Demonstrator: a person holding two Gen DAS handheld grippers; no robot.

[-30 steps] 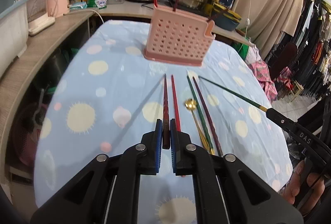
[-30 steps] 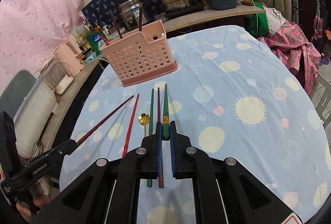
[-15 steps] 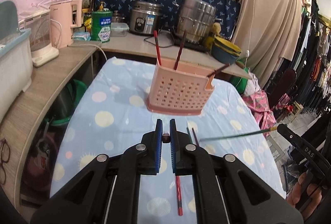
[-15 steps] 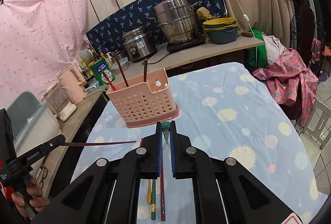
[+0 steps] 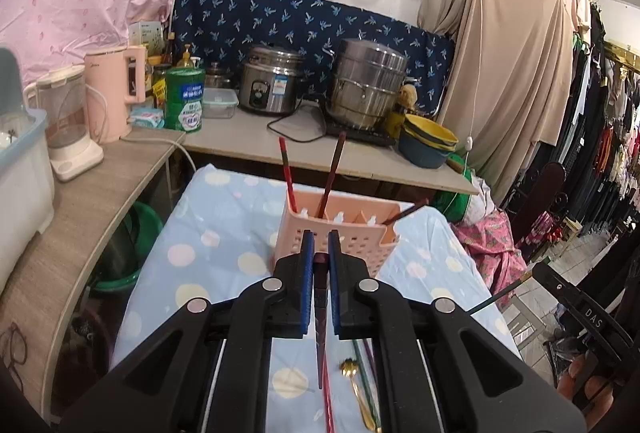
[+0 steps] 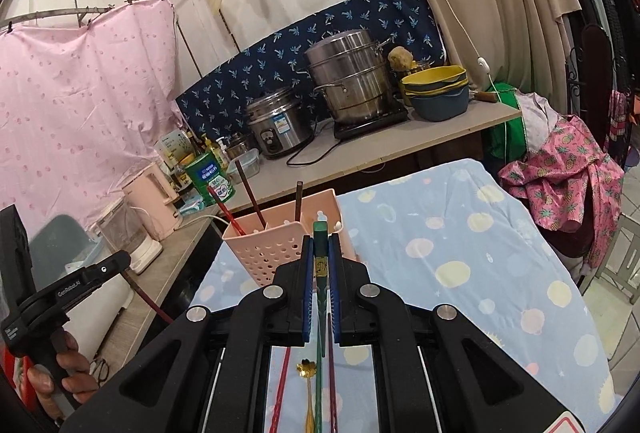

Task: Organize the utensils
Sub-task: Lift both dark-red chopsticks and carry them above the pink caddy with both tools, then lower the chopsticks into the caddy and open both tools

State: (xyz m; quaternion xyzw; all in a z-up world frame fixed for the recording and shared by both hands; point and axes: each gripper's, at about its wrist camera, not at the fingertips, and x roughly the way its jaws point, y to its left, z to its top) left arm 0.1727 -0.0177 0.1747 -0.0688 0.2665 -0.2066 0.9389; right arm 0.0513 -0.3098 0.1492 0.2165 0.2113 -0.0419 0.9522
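Left gripper [image 5: 319,261]: matte black plastic body, two angular arms with recessed panels, four round silver screw heads set in a shallow arc, and thin silver guide rods running back between the arms. Fingers [image 5: 306,273] are black, lined inside with ribbed blue pads.

Right gripper [image 6: 319,265]: same black build, same four silver screws, same blue-lined fingers [image 6: 307,277]; a red-edged white sticker shows at its lower right corner.

Seen from the side, the right unit carries white lettering "DAS" on its black arm; the left unit carries small white lettering, partly legible, on its arm and handle.

Hand [image 6: 60,381] on the black handle: no sleeve visible.
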